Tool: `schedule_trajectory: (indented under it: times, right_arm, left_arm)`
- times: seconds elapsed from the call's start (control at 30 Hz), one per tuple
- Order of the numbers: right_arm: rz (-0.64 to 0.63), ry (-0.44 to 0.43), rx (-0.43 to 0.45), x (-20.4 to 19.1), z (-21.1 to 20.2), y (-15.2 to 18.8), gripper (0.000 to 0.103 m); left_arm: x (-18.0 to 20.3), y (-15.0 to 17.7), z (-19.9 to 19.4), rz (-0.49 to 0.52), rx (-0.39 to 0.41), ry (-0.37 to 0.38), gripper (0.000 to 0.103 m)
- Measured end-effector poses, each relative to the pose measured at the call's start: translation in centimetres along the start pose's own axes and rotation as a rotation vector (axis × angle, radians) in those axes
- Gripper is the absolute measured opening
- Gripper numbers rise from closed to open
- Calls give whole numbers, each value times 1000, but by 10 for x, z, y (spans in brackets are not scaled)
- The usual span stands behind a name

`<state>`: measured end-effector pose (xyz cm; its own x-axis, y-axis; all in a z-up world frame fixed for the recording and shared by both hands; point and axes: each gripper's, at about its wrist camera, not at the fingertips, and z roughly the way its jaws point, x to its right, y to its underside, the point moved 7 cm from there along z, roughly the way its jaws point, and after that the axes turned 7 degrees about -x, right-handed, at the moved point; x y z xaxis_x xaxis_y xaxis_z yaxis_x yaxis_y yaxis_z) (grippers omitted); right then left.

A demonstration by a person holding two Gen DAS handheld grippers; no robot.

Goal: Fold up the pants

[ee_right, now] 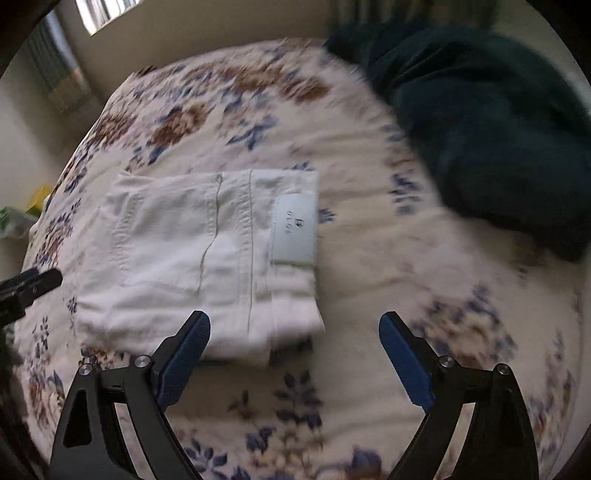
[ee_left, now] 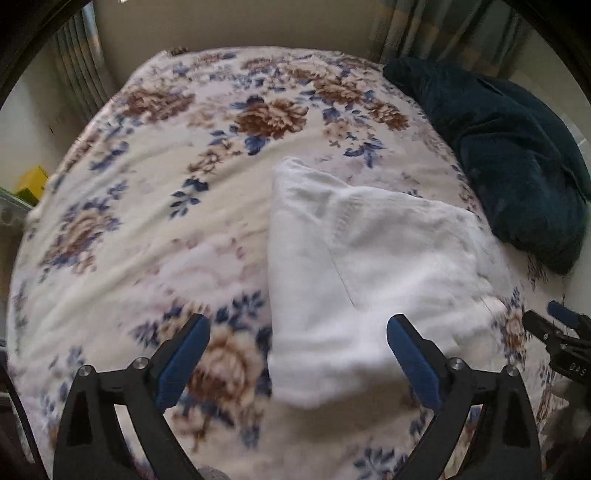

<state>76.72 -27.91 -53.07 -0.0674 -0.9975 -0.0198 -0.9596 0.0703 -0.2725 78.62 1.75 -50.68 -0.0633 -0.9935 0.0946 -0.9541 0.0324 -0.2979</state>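
White pants (ee_left: pixel 354 273) lie folded into a compact bundle on the floral bed cover (ee_left: pixel 140 229). In the right wrist view the same pants (ee_right: pixel 192 258) show a waistband seam and a grey label (ee_right: pixel 295 229) on top. My left gripper (ee_left: pixel 298 328) hovers above the near end of the bundle, jaws wide open, nothing between the blue pads. My right gripper (ee_right: pixel 294 325) hangs open over the near right corner of the pants, also holding nothing. Each gripper shows at the edge of the other's view: the right gripper (ee_left: pixel 561 332) and the left gripper (ee_right: pixel 33 284).
A dark teal blanket (ee_left: pixel 517 162) is heaped at the far right of the bed, also seen as the blanket (ee_right: pixel 498 129) in the right wrist view. Curtains (ee_left: pixel 443 26) and a wall stand behind the bed. Yellow and green items (ee_left: pixel 33 184) sit off the bed's left side.
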Motion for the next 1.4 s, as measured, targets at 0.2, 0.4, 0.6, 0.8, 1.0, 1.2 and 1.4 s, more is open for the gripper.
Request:
schedule_trajectory:
  times: [0.2, 0.4, 0.6, 0.8, 1.0, 1.2, 1.4]
  right_arm:
    - [103, 67, 62, 4, -114, 63, 95]
    - [98, 79, 134, 7, -234, 130, 95]
    - [74, 72, 218, 11, -343, 193, 95]
    - [53, 17, 266, 7, -442, 257, 95]
    - [24, 2, 330, 0, -526, 310, 95]
    - [15, -9, 386, -12, -603, 351, 95]
    - [8, -18, 432, -24, -660, 382, 95]
  left_arm:
    - [33, 55, -89, 5, 40, -63, 98]
    - [54, 114, -198, 19, 123, -109, 98]
    - [71, 165, -302, 26, 231, -153, 98]
    - [81, 215, -381, -14, 296, -150, 98]
    - [89, 263, -438, -31, 314, -151, 98]
    - [90, 298, -493, -11, 346, -126, 98]
    - [90, 325, -535, 28, 393, -167, 98]
